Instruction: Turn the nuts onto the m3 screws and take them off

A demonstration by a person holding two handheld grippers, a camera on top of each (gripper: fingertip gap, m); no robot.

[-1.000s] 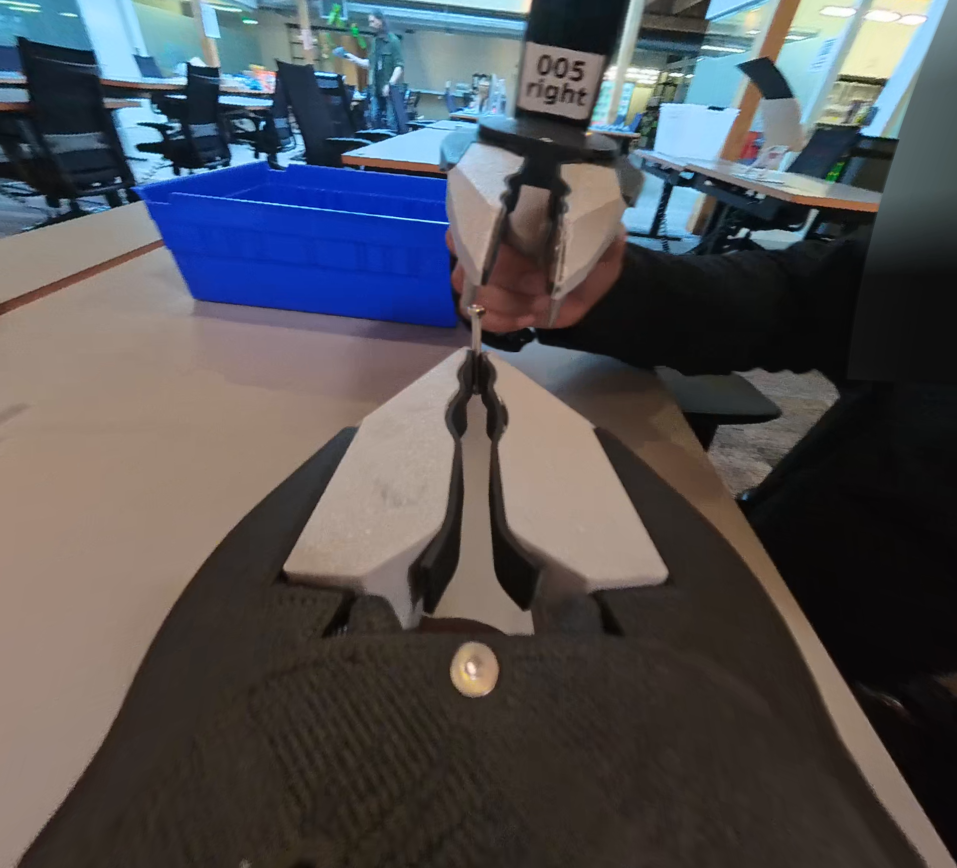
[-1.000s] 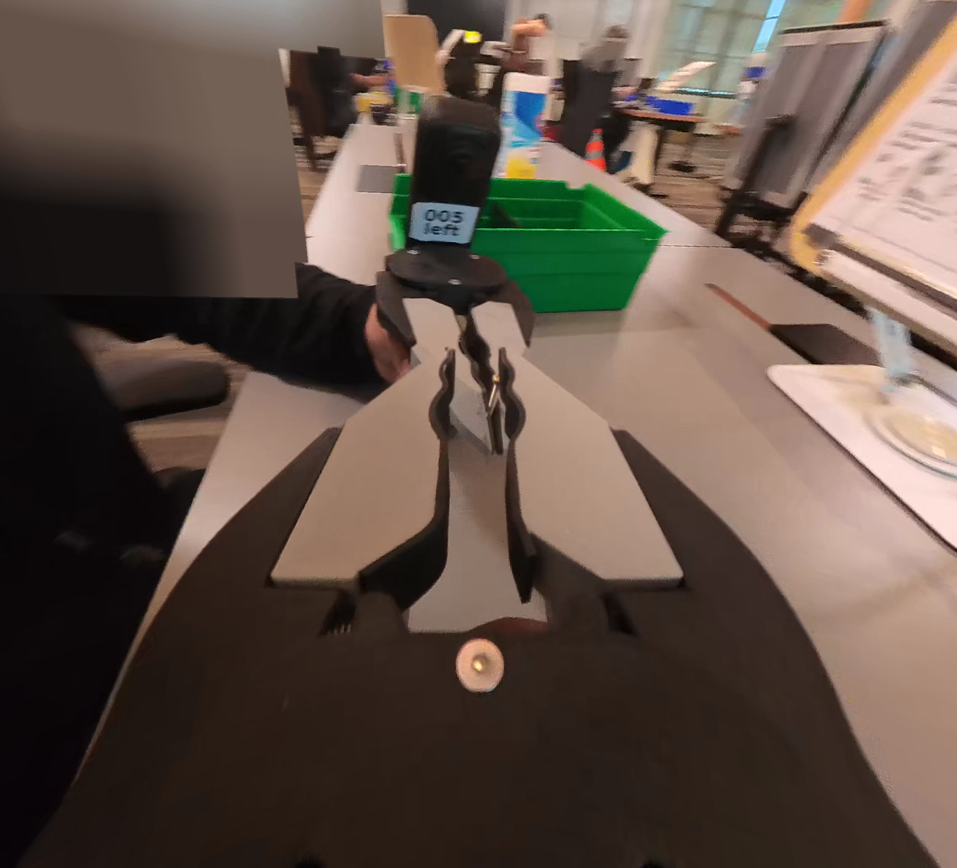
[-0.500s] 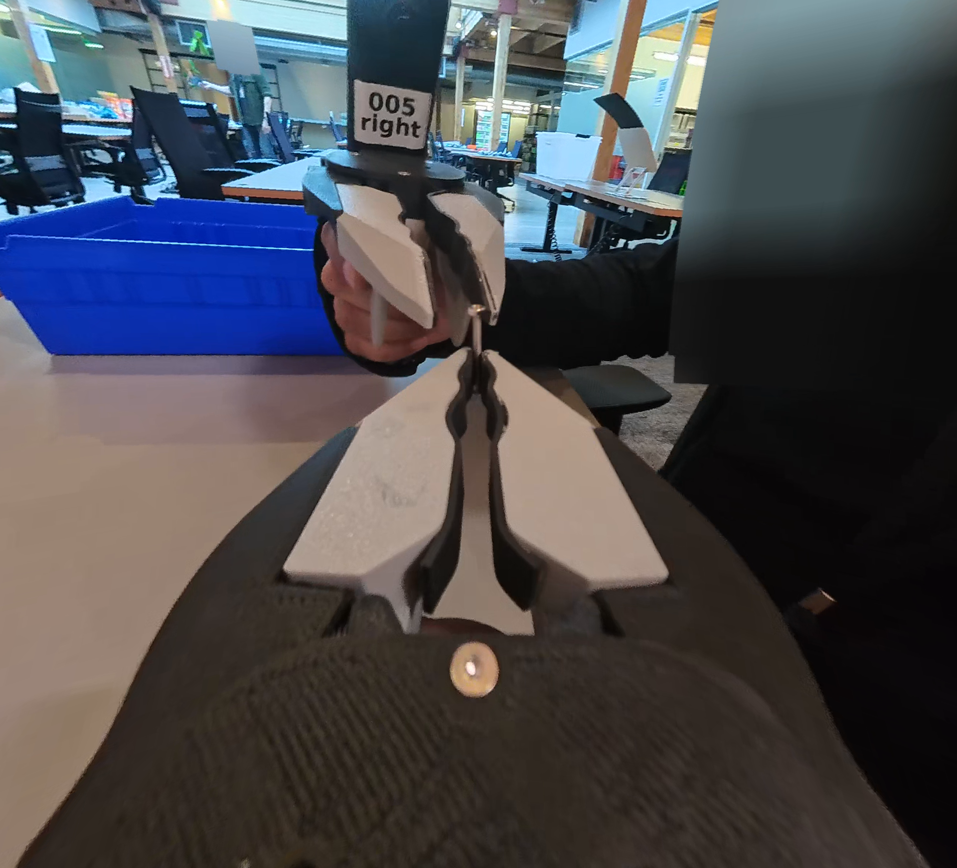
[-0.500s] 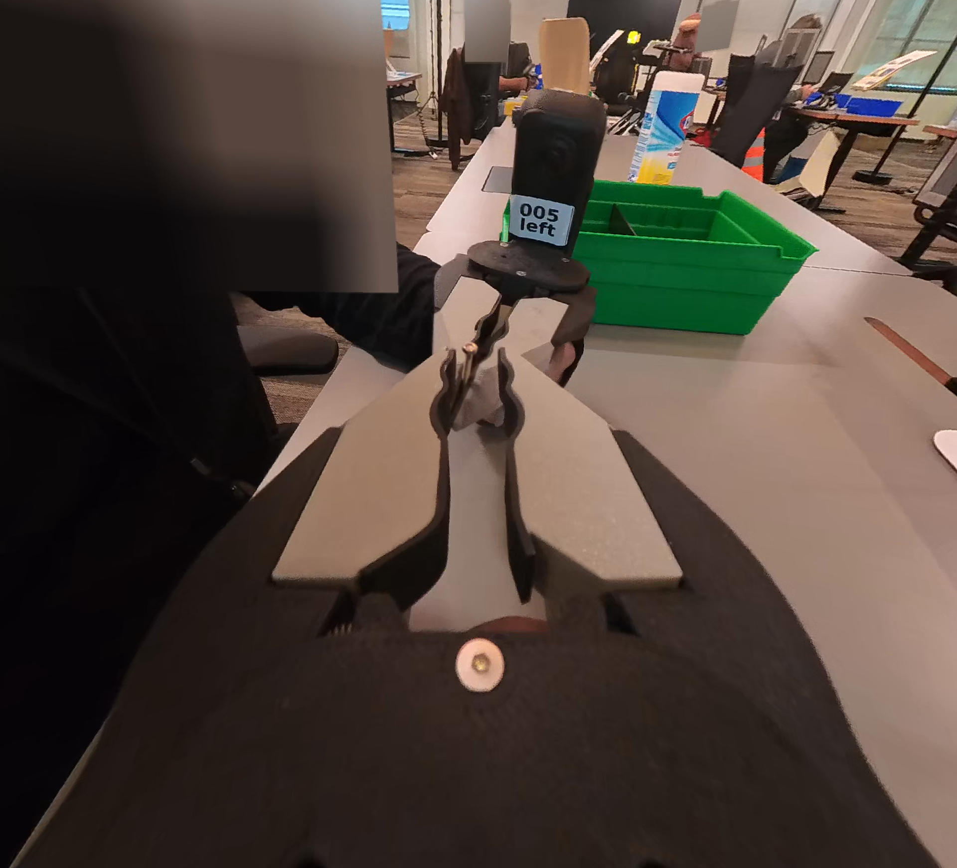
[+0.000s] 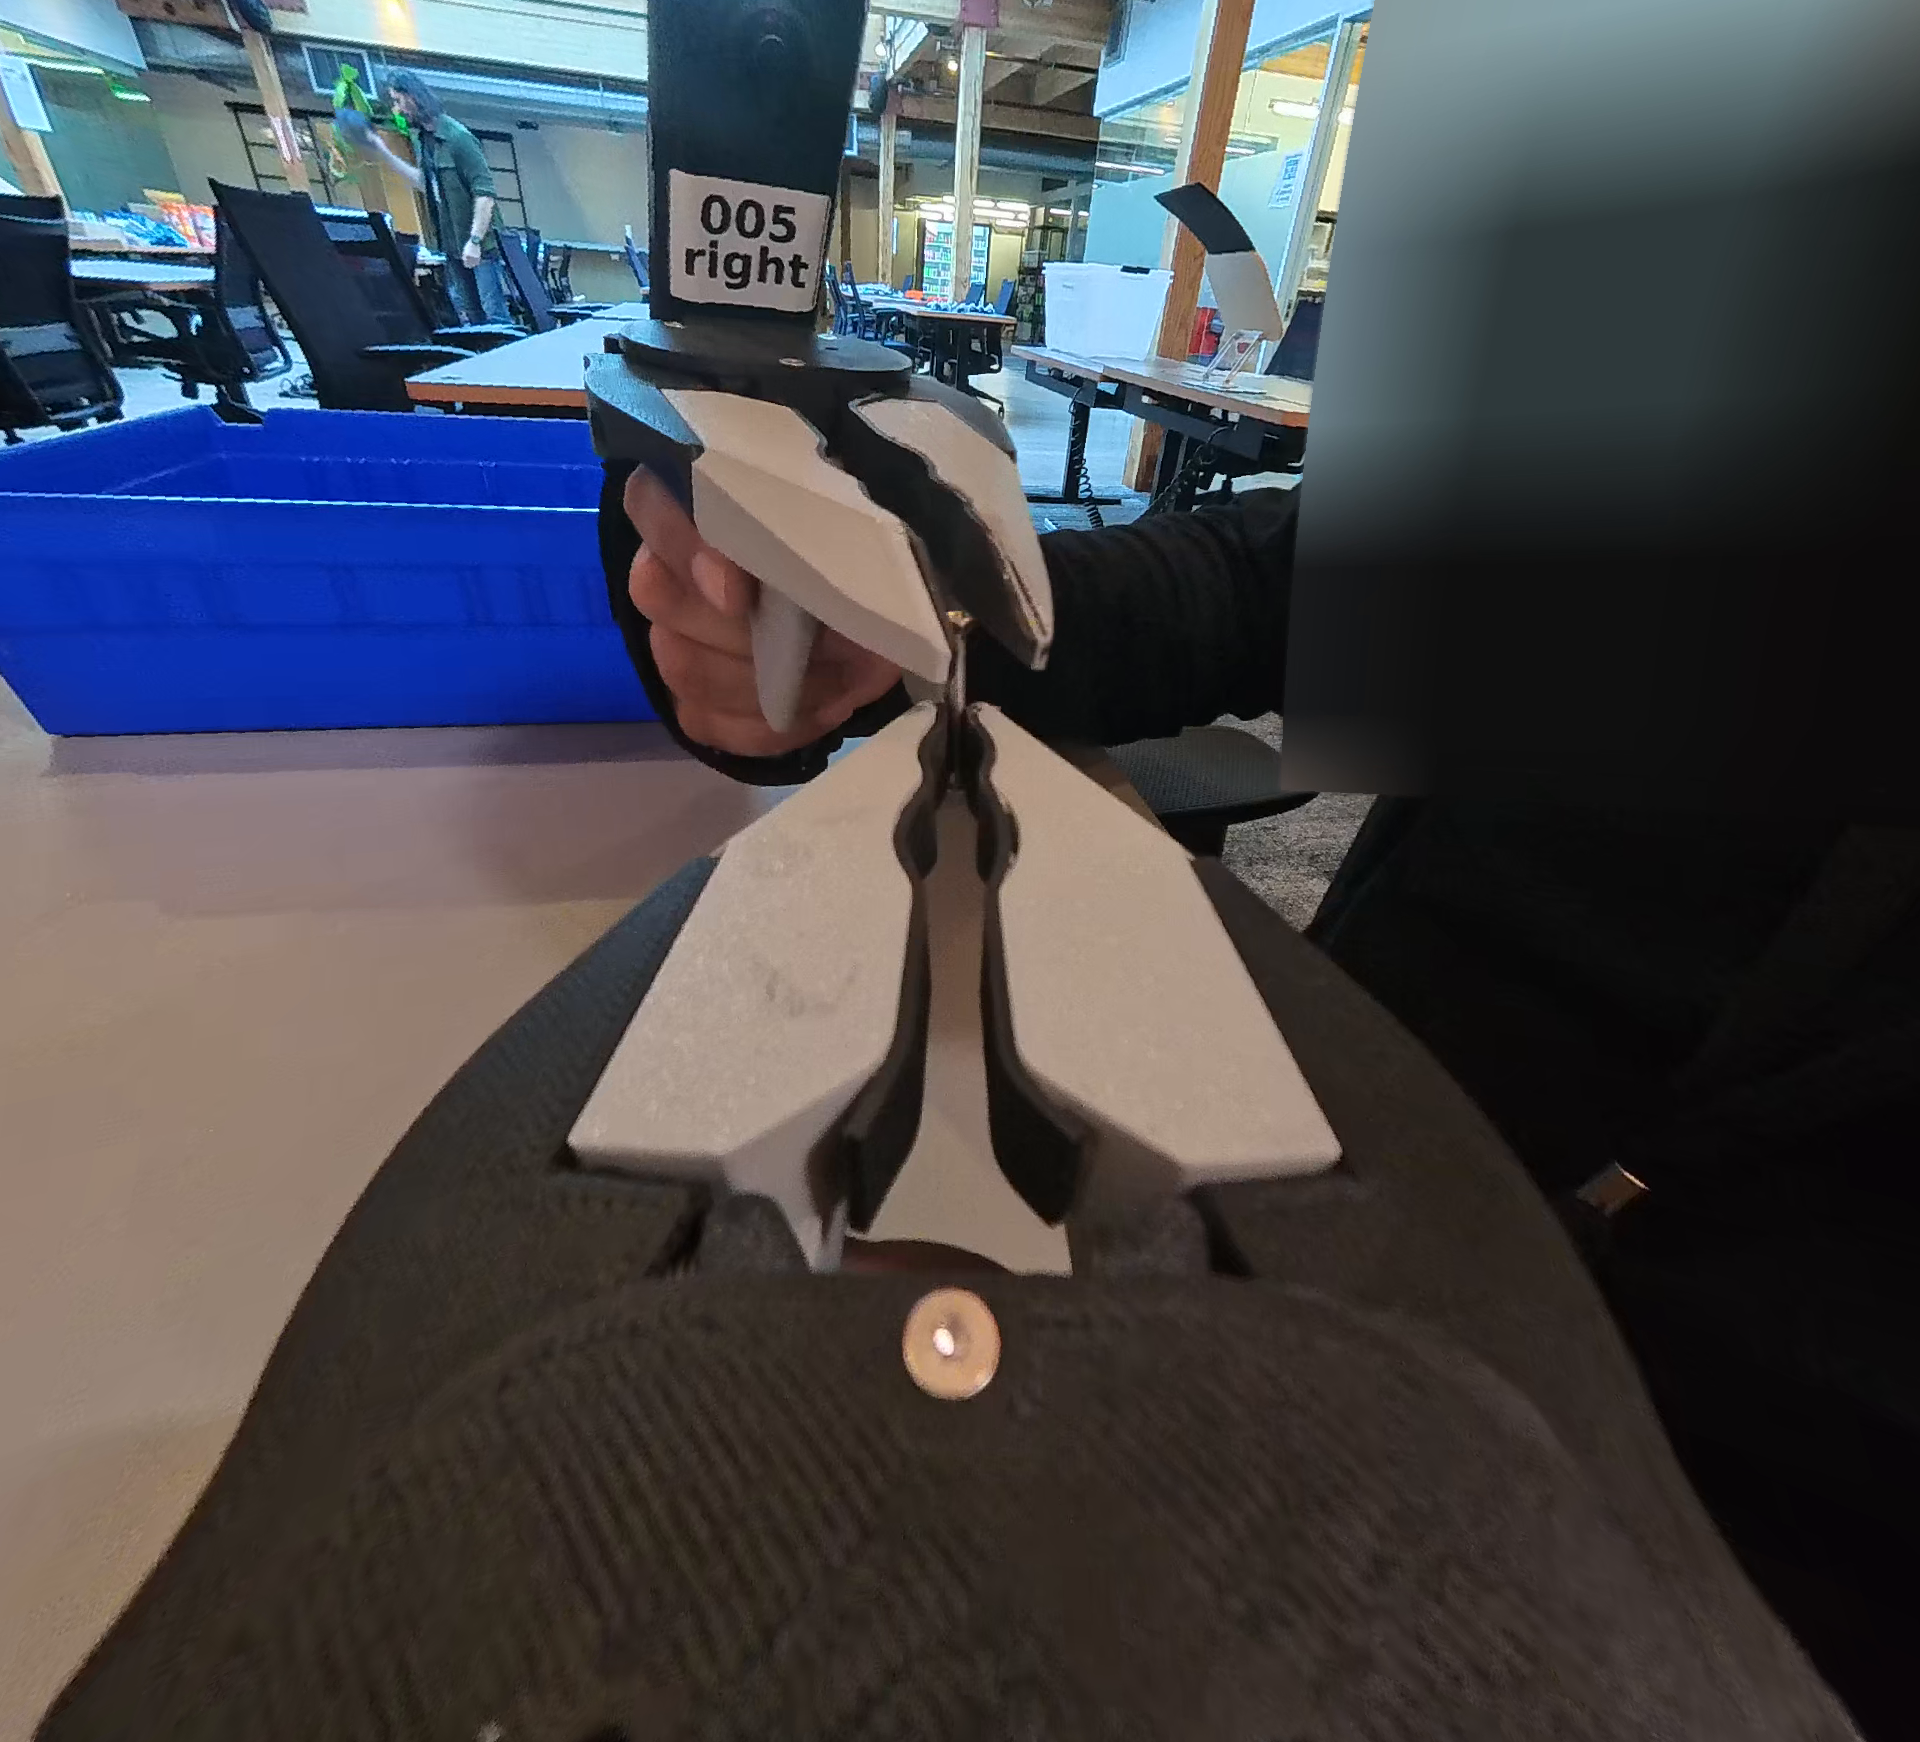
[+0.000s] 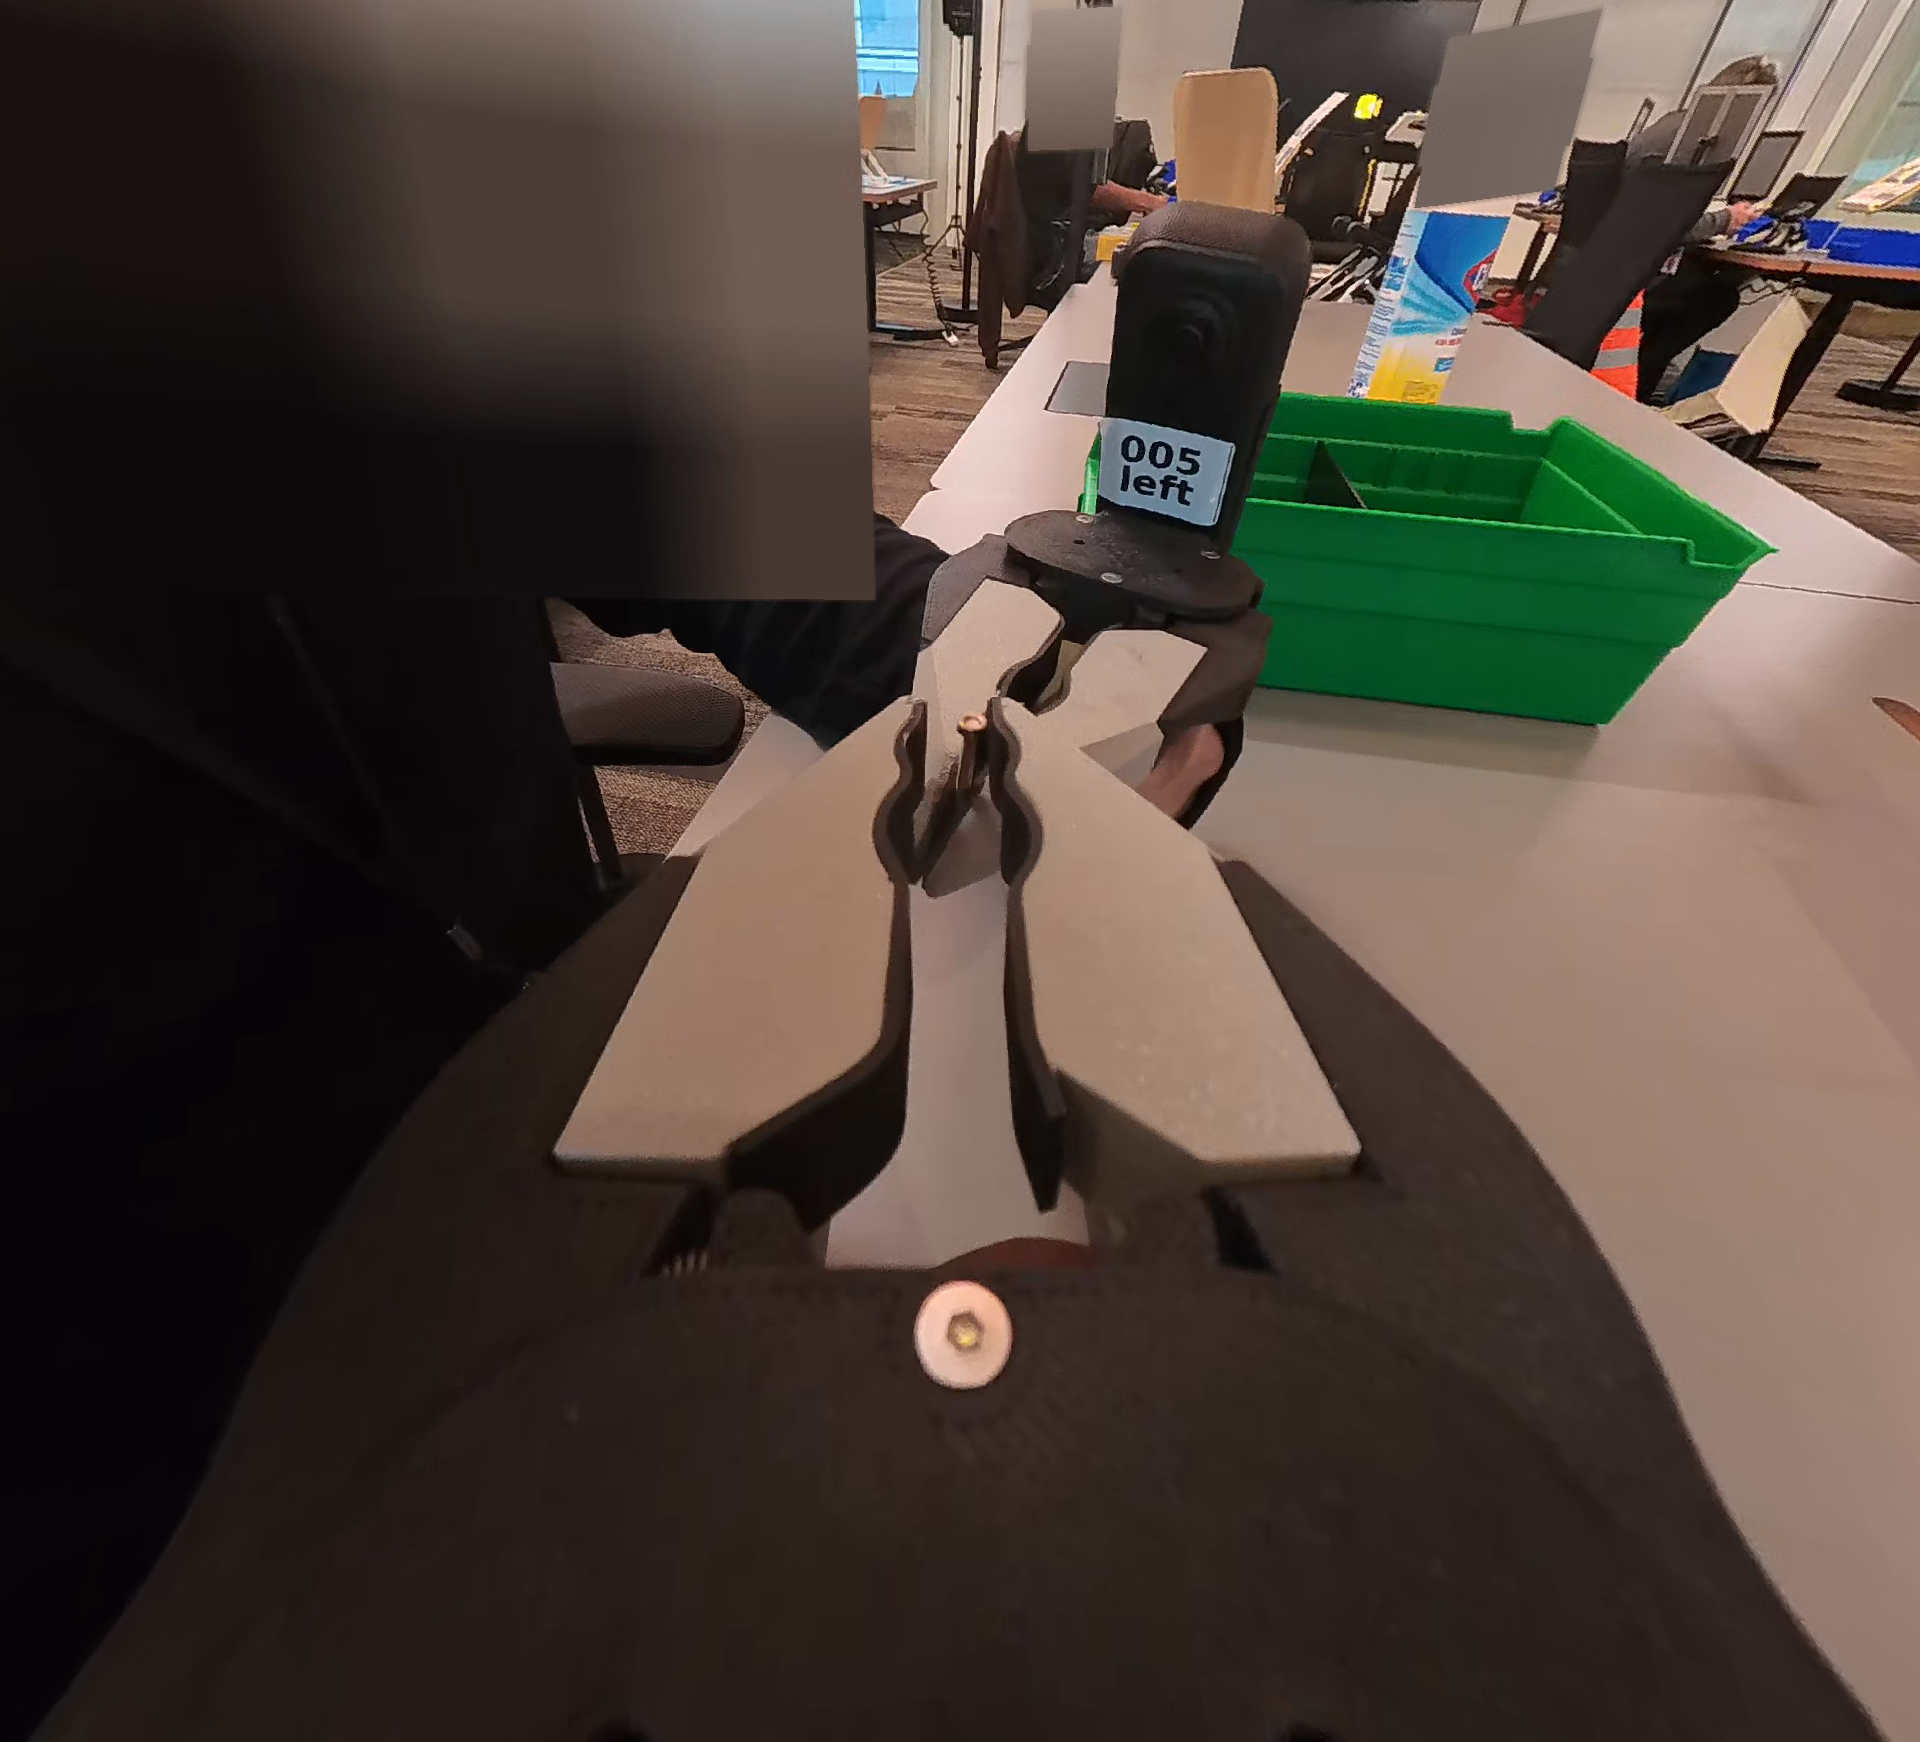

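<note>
My left gripper (image 5: 956, 728) is shut on the lower end of a thin metal m3 screw (image 5: 958, 669), which stands up from its fingertips above the table edge. My right gripper (image 6: 956, 713) faces it from the other side and is shut on a small nut (image 6: 971, 724) at the screw's top end. In the left wrist view the right gripper (image 5: 961, 638) comes down at a slant with its fingers meeting on the screw's tip. In the right wrist view the left gripper (image 6: 961, 799) shows just behind my fingertips, with the screw (image 6: 966, 773) in it.
A blue bin (image 5: 312, 570) stands on the grey table (image 5: 260, 965) behind the right gripper. A green bin (image 6: 1455, 612) and a wipes canister (image 6: 1423, 310) stand behind the left gripper. The person's hand (image 5: 717, 643) and dark sleeve are close by. Chairs and desks lie beyond. Only a small space, under 4 cm, lies between the two pairs of fingers.
The right gripper has turned about the screw's top and its fingers have drawn closer together. The left gripper has kept hold of the screw while both views swung round.
</note>
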